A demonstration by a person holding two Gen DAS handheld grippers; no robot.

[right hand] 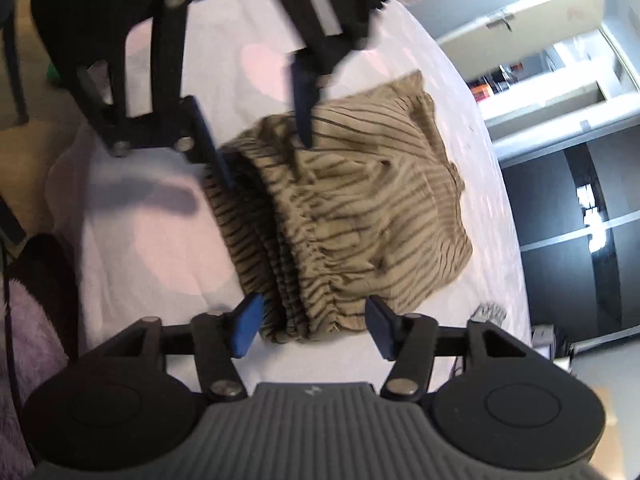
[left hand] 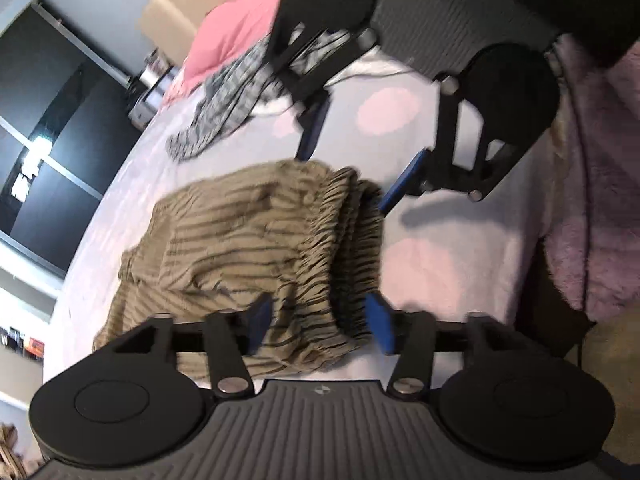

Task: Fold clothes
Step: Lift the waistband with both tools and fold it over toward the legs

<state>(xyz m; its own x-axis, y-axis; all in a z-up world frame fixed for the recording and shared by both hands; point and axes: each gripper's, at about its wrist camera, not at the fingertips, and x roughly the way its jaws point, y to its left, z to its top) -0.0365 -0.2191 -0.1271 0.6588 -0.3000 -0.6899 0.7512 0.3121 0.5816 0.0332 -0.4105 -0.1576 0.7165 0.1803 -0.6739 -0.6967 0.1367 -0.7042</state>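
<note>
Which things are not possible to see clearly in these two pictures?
- Striped tan garment: its near edge in the left wrist view is hidden behind the left gripper; whether it is shorts or a skirt is unclear.
- Grey patterned cloth: blurred, partly behind the right gripper.
- Grey patterned cloth in the right wrist view: only a small corner shows.
</note>
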